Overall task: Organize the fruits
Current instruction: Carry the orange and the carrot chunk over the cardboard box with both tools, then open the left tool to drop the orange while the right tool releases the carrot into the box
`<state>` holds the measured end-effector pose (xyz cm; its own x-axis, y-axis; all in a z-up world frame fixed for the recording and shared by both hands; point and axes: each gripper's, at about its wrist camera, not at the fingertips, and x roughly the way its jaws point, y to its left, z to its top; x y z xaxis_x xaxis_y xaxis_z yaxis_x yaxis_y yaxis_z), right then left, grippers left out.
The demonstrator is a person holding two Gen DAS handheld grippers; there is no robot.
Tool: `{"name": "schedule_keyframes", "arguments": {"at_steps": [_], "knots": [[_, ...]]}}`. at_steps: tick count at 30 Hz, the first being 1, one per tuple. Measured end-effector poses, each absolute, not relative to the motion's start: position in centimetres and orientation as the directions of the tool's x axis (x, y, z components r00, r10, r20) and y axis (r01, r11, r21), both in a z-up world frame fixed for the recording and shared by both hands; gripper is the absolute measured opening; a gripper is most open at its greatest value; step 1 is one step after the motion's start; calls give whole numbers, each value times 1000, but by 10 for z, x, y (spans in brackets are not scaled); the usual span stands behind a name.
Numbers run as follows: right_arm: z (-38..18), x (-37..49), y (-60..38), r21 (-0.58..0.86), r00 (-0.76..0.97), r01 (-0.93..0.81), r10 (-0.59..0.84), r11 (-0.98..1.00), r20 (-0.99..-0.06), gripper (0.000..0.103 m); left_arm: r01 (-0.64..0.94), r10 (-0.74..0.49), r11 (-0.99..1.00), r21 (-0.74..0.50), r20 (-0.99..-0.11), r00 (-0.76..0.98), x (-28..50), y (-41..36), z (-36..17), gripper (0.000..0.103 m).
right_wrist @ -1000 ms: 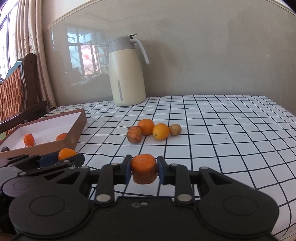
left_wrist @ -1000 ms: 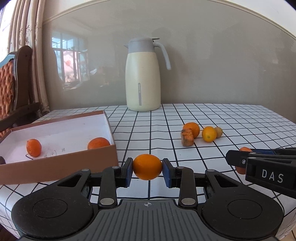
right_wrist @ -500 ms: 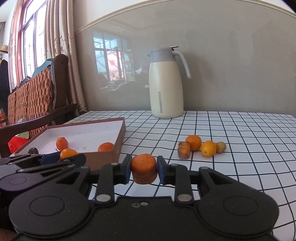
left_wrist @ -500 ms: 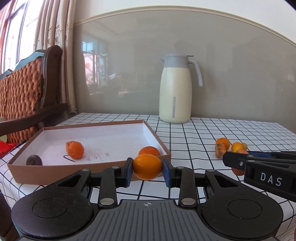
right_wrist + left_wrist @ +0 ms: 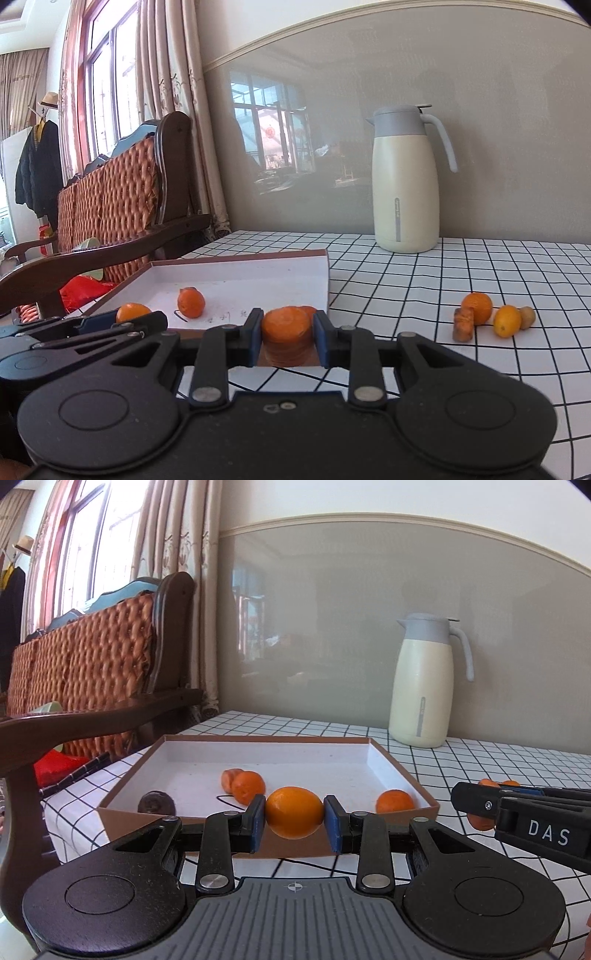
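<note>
My left gripper (image 5: 294, 813) is shut on a smooth orange (image 5: 294, 811), held just in front of the near wall of a brown box with a white inside (image 5: 184, 753). In the box lie two tangerines (image 5: 248, 786) (image 5: 395, 801) and a dark round fruit (image 5: 156, 802). My right gripper (image 5: 288, 332) is shut on a flattened tangerine (image 5: 286, 324), near the box's right corner (image 5: 325, 258). Several fruits remain on the checked tablecloth at right: a tangerine (image 5: 477, 307), a brownish chunk (image 5: 463, 324), a yellow-orange fruit (image 5: 506, 321) and a small brown one (image 5: 527, 316).
A cream thermos jug with a grey lid (image 5: 424, 681) stands at the back of the table by the wall. A wooden chair with a woven back (image 5: 92, 657) stands left of the table. The right gripper's side shows in the left wrist view (image 5: 524, 823).
Both grippers have swung left toward the box, each still holding its fruit. The box now lies straight ahead and closer; the loose fruits have slid to the right.
</note>
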<state>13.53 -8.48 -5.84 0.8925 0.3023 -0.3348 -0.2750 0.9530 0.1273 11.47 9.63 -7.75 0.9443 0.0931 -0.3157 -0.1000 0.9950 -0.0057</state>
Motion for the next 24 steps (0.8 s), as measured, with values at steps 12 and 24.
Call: {"name": "schedule_keyframes", "arguments": {"at_steps": [12,24], "knots": [[-55,156,-54,136,882,-323,350,936,-315,20,-202,185,979,-23,-308,933,124,139,-75,34],[-49,186,-44,111,887,-321,339,941,-313,20,-238,227,971,0,-293,929,155,163,-63,34]]}}
